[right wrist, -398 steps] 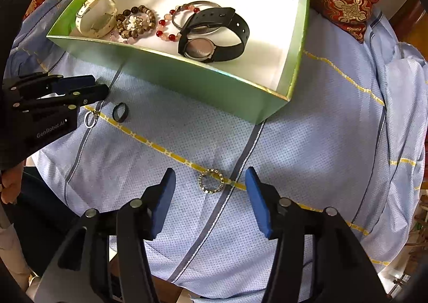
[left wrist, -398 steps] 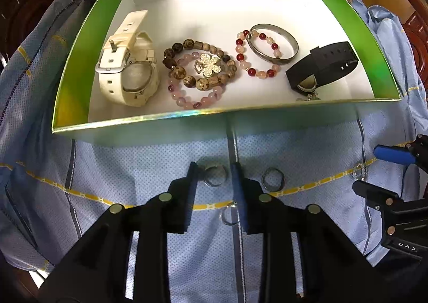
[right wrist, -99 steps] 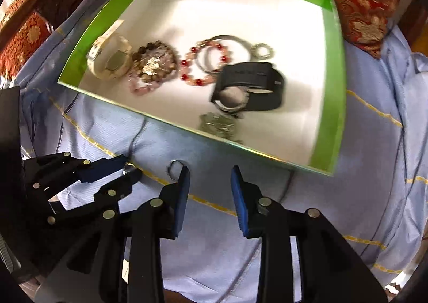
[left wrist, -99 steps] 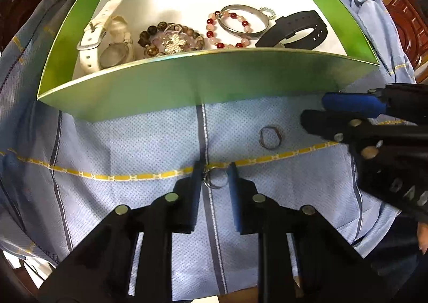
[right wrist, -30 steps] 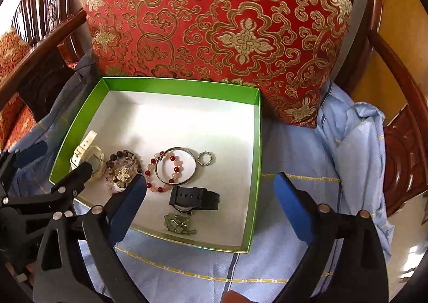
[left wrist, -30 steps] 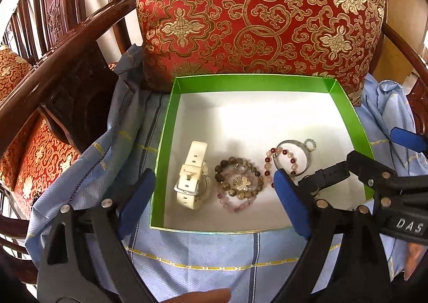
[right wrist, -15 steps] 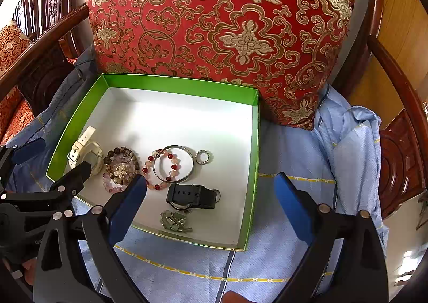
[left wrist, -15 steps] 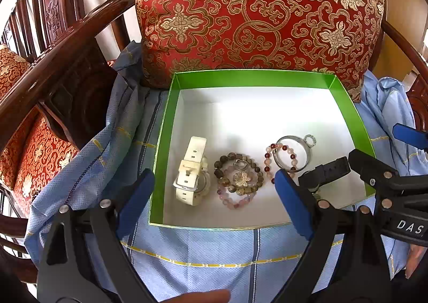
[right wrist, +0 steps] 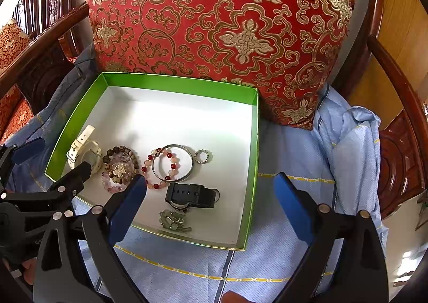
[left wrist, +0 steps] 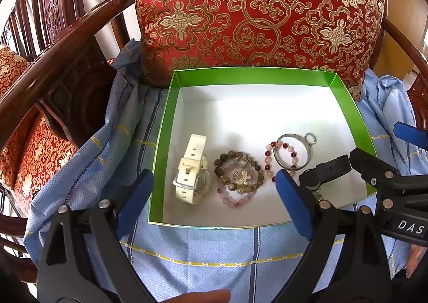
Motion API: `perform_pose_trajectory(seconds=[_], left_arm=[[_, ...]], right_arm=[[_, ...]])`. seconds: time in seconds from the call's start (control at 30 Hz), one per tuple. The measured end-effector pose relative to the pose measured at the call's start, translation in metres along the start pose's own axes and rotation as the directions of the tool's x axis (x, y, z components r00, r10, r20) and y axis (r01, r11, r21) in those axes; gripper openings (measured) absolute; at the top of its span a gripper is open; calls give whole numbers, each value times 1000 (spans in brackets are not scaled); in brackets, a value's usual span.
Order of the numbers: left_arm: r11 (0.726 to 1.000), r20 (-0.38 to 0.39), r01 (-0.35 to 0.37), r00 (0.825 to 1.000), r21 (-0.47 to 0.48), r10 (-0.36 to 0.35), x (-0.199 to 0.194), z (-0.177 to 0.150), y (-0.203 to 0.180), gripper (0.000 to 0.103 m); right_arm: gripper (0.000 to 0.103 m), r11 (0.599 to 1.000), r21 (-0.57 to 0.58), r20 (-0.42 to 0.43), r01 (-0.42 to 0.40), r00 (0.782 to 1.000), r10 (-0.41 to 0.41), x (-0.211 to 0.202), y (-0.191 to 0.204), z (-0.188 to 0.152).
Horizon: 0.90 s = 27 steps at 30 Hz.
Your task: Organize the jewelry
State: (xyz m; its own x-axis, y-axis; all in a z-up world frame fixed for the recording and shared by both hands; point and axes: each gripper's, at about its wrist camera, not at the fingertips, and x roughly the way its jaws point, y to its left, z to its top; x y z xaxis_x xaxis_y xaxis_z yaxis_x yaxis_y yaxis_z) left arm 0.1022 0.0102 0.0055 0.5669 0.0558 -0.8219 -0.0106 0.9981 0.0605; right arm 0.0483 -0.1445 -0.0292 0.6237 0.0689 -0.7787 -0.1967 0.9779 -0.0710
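We hold the left gripper (left wrist: 214, 190) and right gripper (right wrist: 210, 193) spread wide and empty above the near edge of the green box (right wrist: 255, 142). The jewelry lies along that near edge: white watch (left wrist: 191, 169), beaded bracelets (left wrist: 238, 177), bangle (right wrist: 172, 162), black watch (right wrist: 191, 196), brooch (right wrist: 174, 220). The box's far half is bare. A red cushion (right wrist: 219, 16) blocks the far edge.

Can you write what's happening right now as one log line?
left gripper: open, empty | right gripper: open, empty | jewelry: in box | cloth: no rings visible
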Motion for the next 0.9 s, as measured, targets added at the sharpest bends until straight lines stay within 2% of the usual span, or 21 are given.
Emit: perform_pose_trajectory(seconds=[0.9], left_arm=[[1000, -17, 1, 1000, -8, -1, 3, -1, 0, 93]], right_arm=[[94, 1000, -8, -2, 13, 1000, -13, 1, 1, 0]])
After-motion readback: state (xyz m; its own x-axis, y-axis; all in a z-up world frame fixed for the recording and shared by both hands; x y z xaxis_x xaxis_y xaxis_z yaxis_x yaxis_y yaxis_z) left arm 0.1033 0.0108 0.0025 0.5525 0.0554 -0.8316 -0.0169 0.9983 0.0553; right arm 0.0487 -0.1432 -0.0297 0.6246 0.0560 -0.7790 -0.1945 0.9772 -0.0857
